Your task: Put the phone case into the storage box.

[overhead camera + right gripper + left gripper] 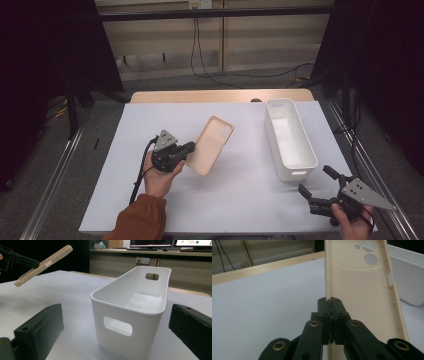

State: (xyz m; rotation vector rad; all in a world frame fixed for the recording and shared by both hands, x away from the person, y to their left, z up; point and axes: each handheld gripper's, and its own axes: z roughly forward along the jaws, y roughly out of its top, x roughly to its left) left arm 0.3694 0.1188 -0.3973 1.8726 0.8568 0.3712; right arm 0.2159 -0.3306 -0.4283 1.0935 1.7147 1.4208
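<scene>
A cream phone case [214,144] hangs tilted above the white table cover, pinched by one long edge. My left gripper [190,147] is shut on that edge; in the left gripper view the jaws meet on the case wall [330,301] and the case's inner face [359,287] with its camera holes rises to the right. The case [42,266] also shows at upper left in the right gripper view, off the table. My right gripper [316,182] stands open at the table's front right corner, its fingers [40,327] wide apart, facing the near end of the white bin [130,312].
The white rectangular bin [289,139] lies lengthwise on the right side of the table and holds nothing. A wooden table edge [220,96] runs along the back. Cables lie on the floor beyond. Metal rails run along both sides.
</scene>
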